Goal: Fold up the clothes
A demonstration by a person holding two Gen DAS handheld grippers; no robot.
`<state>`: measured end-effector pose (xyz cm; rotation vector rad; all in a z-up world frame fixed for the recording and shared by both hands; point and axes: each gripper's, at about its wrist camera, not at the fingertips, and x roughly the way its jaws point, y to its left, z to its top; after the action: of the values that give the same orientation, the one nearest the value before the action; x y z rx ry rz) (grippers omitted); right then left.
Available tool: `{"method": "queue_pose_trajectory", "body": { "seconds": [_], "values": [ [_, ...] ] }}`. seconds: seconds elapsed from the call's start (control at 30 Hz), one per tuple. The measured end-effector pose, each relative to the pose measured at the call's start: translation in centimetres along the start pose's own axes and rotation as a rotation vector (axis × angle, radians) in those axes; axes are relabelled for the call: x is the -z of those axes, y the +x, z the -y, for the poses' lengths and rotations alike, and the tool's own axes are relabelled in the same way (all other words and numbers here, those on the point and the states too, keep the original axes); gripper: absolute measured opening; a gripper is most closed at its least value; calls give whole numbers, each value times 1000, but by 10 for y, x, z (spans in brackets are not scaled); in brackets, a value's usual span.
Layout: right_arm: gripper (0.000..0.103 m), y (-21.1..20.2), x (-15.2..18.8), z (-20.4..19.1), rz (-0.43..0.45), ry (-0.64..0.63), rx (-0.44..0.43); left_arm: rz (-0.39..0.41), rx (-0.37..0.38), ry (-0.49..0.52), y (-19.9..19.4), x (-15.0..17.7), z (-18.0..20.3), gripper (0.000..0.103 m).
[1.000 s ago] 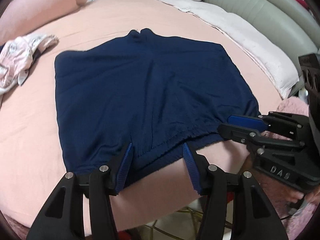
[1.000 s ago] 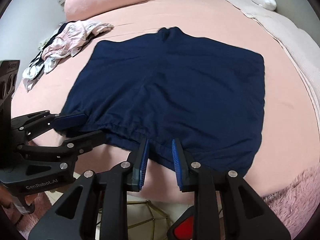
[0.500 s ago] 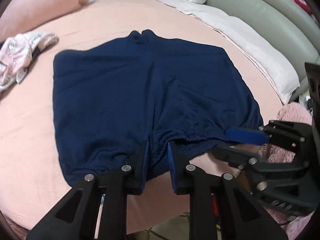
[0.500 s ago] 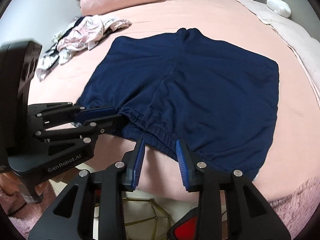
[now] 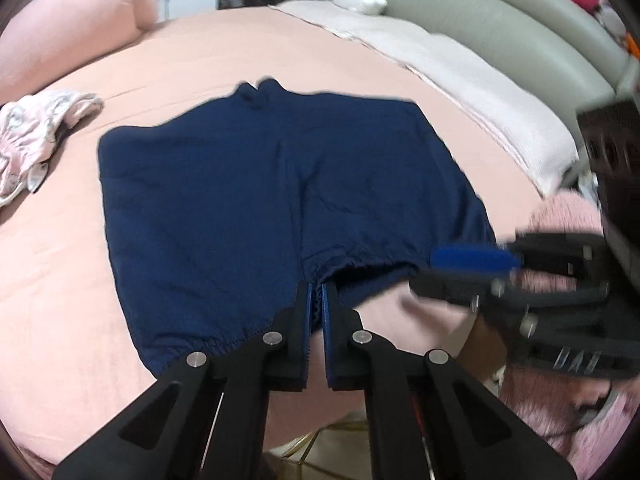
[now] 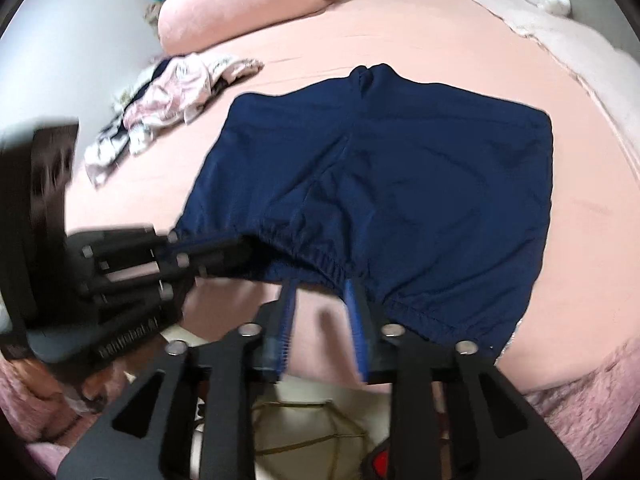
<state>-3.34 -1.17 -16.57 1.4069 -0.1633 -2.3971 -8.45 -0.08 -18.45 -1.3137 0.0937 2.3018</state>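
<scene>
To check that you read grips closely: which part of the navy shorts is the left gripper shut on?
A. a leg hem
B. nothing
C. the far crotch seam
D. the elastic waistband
D: the left gripper pinches the gathered waistband edge of the navy shorts, nearest the camera.

Navy shorts [image 6: 400, 184] lie flat on a pink bed [image 6: 440, 40]; the right gripper [image 6: 320, 292] straddles the gathered waistband, the left gripper [image 6: 224, 252] pinching it alongside.

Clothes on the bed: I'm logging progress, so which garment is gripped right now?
The navy shorts, spread flat mid-bed; the left gripper is shut on their elastic waistband. The pink patterned garment lies crumpled and untouched.
</scene>
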Motion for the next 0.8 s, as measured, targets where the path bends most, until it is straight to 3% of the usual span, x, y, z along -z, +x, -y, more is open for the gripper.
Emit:
{"method": "queue_pose_trajectory", "body": {
  "seconds": [0.13, 0.17, 0.2, 0.27, 0.4, 0.47, 0.53, 0.57, 0.6, 0.7, 0.77, 0.8],
  "values": [
    [33, 7, -2, 7, -9, -1, 42, -73, 23, -3, 9, 5, -5, 8],
    [33, 9, -2, 8, -21, 1, 65, -72, 40, -24, 5, 3, -8, 16],
    [33, 10, -1, 11, -35, 15, 78, -59, 71, -68, -1, 2, -14, 35],
    [32, 8, 0, 22, -53, 66, 62, -3, 108, -140, -15, 3, -28, 53],
    [32, -18, 4, 48, 24, 170, 24, 72, 107, -270, -33, 3, -57, 53],
    [32, -15, 4, 59, 4, 199, 91, 13, 22, -295, -23, 7, -67, 53],
    [30, -3, 9, 67, -84, 187, 191, -77, -82, -332, -9, 16, -79, 52],
    [30, -7, 11, 72, -83, 207, 177, -71, -71, -358, -11, 20, -85, 46],
    [30, -12, 12, 77, -81, 226, 171, -65, -61, -384, -14, 23, -91, 45],
    [35, -33, 14, 95, -27, 284, 283, -22, -87, -440, -31, 24, -101, 46],
    [35, -41, 16, 110, 12, 372, 157, 9, -57, -484, -39, 27, -108, 47],
    [35, -41, 16, 113, 7, 385, 130, -2, 20, -531, -37, 31, -112, 47]
  ]
}}
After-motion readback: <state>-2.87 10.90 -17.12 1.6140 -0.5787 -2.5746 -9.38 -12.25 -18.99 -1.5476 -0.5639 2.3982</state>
